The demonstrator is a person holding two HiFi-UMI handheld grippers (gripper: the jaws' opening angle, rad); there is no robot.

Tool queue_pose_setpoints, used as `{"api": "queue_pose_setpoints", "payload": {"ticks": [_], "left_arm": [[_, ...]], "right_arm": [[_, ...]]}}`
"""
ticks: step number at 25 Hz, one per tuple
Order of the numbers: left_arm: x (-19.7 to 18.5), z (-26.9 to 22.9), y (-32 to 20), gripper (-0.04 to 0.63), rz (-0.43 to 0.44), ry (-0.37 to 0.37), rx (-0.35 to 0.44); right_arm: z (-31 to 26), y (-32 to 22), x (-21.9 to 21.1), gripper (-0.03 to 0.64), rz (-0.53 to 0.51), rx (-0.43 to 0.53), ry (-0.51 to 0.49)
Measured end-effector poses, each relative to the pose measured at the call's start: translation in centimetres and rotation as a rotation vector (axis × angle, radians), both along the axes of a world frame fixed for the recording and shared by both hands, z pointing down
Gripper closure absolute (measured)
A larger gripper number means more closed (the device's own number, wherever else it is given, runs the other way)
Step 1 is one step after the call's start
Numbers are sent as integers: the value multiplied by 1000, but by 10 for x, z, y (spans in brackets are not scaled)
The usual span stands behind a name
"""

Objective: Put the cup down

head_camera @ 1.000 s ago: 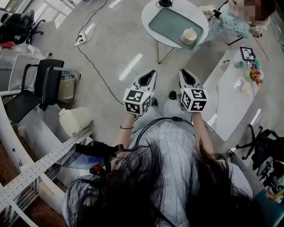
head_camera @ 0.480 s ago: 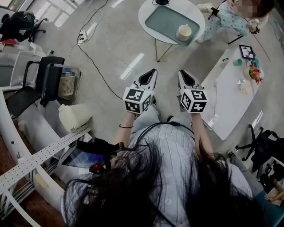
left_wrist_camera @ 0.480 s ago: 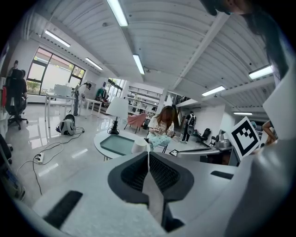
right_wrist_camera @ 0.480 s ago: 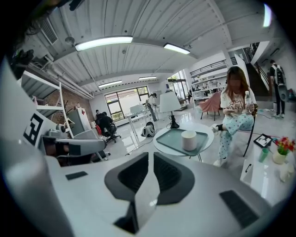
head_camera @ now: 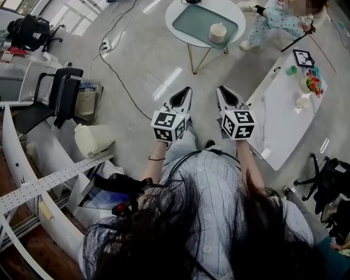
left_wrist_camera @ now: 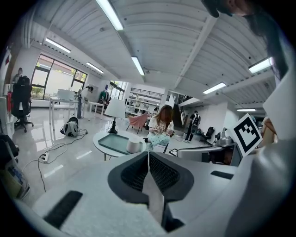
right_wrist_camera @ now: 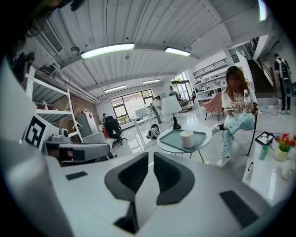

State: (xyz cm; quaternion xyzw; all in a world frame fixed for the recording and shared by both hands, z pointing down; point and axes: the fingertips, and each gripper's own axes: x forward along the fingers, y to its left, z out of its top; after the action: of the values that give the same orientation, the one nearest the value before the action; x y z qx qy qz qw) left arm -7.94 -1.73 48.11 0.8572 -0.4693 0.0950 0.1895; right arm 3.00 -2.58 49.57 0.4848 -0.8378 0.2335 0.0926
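Observation:
A white cup [head_camera: 217, 33] stands upright on a grey-green tray [head_camera: 197, 19] on a round white table [head_camera: 236, 16], far ahead of me. Neither gripper touches it. My left gripper [head_camera: 187, 90] and right gripper [head_camera: 221, 89] are held side by side in front of my chest, pointing toward that table, both shut with nothing between the jaws. In the left gripper view the cup [left_wrist_camera: 134, 145] shows just above the left gripper [left_wrist_camera: 148, 153]. In the right gripper view the cup [right_wrist_camera: 187, 138] sits on the tray [right_wrist_camera: 172, 140], beyond the right gripper [right_wrist_camera: 151, 156].
A person sits on a chair [head_camera: 276, 19] just past the round table. A long white table [head_camera: 284, 120] with a flower pot [head_camera: 311, 83] and a marker card stands at my right. Black chairs [head_camera: 60, 98], a basket and a floor cable [head_camera: 117, 82] lie at my left.
In the head view the round table with the cup has slid left and toward the top edge. Both grippers keep their side-by-side place and stay shut.

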Motion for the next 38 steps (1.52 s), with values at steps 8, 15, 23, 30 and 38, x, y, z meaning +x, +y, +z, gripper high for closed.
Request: {"api": "queue_pose_setpoints", "payload": {"ticks": [8,15,23,30,38], "left_arm": [[16,-3,47,578,-48,-12,20],[43,1,91,578,-59,-7,24],[48,-1,131,578,-80,-13,37],[42,-3,151,578,-94,-21,47],[40,-3,164,578,-89,-17,53]], "right_arm": [[-9,45,15,561,-48,27,-29],[-10,88,33,565,-88,33,-28],[-11,125,37,572,-115,41,-34],[-15,147,27,575,-152,51,-40],[-17,163,19,577,-178,66,-14]]}}
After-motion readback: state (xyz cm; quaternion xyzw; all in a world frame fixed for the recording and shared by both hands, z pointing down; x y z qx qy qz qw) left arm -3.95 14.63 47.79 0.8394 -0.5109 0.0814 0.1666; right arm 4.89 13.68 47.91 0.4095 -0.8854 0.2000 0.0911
